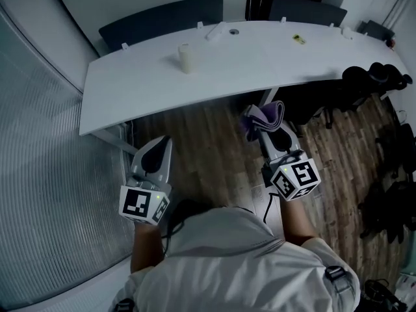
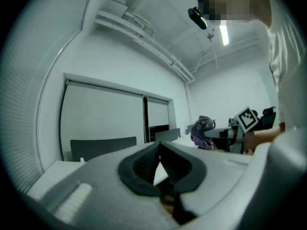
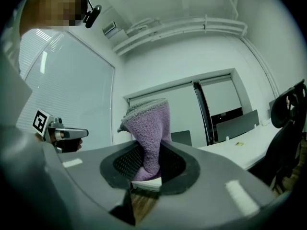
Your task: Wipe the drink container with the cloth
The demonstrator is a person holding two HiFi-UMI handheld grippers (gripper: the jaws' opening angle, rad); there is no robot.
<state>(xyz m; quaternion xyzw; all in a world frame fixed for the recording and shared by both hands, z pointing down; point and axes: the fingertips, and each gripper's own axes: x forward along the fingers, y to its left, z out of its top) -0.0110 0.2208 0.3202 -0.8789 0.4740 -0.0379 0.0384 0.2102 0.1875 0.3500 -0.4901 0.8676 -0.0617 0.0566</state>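
Nearest us, both forearms [image 1: 298, 221] reach forward over the wood-plank floor [image 1: 208, 155]. We see the left gripper [image 1: 160, 144] and right gripper [image 1: 261, 119] held level, side by side, pointing toward the table [image 1: 273, 60].

We count two grippers, one cloth [image 1: 270, 114], one drink container [image 1: 186, 58] and two dark chairs [image 1: 162, 17].

Left gripper: jaws pressed together, nothing between them. Right gripper: jaws clamped on the purple terry cloth, which bunches up above the pads.

We find the drink container, a pale upright cylinder, on the smooth, white, curved table, well apart from both grippers.
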